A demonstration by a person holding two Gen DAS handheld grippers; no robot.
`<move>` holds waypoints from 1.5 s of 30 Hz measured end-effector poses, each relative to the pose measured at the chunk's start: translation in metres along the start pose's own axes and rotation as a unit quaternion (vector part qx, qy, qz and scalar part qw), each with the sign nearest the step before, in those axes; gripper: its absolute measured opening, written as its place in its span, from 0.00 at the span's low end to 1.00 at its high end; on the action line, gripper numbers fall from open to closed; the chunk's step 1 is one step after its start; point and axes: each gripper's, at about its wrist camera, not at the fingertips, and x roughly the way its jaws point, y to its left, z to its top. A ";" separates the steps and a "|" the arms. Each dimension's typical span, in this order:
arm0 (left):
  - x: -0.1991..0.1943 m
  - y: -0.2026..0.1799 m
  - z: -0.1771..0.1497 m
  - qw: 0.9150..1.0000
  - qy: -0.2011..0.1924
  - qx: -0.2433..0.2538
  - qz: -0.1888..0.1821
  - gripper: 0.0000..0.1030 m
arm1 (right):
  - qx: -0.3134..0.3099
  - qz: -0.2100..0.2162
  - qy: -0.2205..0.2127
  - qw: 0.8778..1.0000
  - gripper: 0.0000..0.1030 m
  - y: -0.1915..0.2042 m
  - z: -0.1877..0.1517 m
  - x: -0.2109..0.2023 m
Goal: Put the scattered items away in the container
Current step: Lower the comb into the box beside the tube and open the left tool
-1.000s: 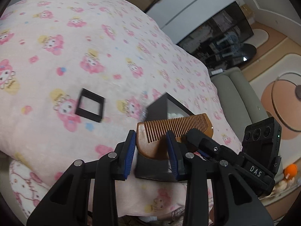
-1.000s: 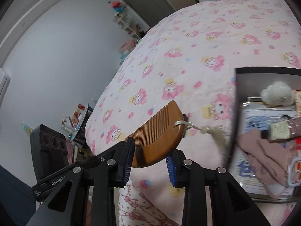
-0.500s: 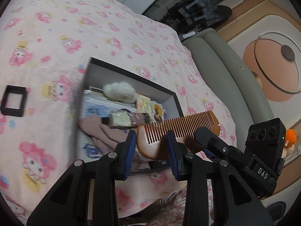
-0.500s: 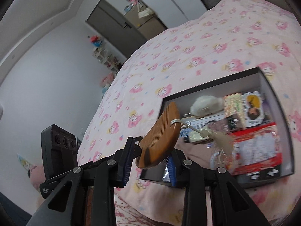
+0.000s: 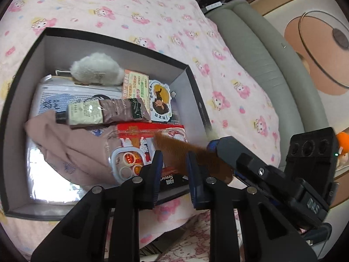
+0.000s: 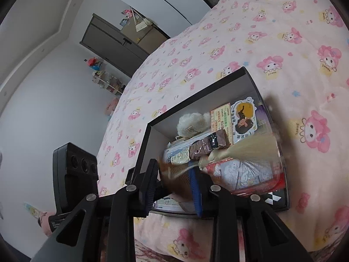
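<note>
1. Two tools share one wooden comb above an open black box. The left tool has the toothed end between its blue pads; the right tool pinches the rounded handle end.

2. Both tools' jaws have just been closing a little, with the comb between them. The left pads look close on the comb, but blur makes firm contact hard to judge.

3. A second ago the comb hung over bare bedspread, with the box off to one side. Now it sits low over the box's near end, above a red packet. Its pale tassel swings out over the contents.

4. By my reading, the carry is nearly done; lowering and letting go is what remains for this item.

5. Inside the box, counted near to far: one red packet, one pink cloth, one hand-cream tube, one white printed pouch, one cartoon sticker, one peach card, one fluffy white puff.

6. The box rests on a bed with one pink cartoon-print cover. No other loose item shows on it in either view now.

7. Beyond the bed's edge lies one grey padded bench.
</note>
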 end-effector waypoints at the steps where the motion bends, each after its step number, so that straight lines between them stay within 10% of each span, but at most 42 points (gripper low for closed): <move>1: 0.004 0.000 0.000 1.000 0.004 -0.003 0.004 0.20 | -0.003 -0.001 0.004 1.000 0.24 -0.001 0.000 0.001; 13: -0.002 0.019 -0.002 0.997 -0.003 -0.012 0.078 0.20 | 0.006 -0.003 0.051 0.999 0.24 -0.019 -0.013 0.025; 23: -0.009 0.030 0.012 0.997 -0.024 -0.032 0.058 0.28 | -0.004 -0.023 0.054 0.998 0.24 -0.013 -0.012 0.019; 31: 0.032 0.010 0.018 0.998 0.031 0.004 0.053 0.39 | -0.037 -0.122 0.027 0.991 0.24 -0.015 0.002 0.001; 41: 0.037 0.006 0.008 0.985 0.032 0.027 0.166 0.36 | -0.039 -0.168 0.046 0.984 0.25 -0.023 0.005 0.009; 45: 0.026 0.009 0.009 0.992 0.028 0.026 0.119 0.36 | -0.042 -0.162 0.051 0.985 0.25 -0.022 0.007 0.012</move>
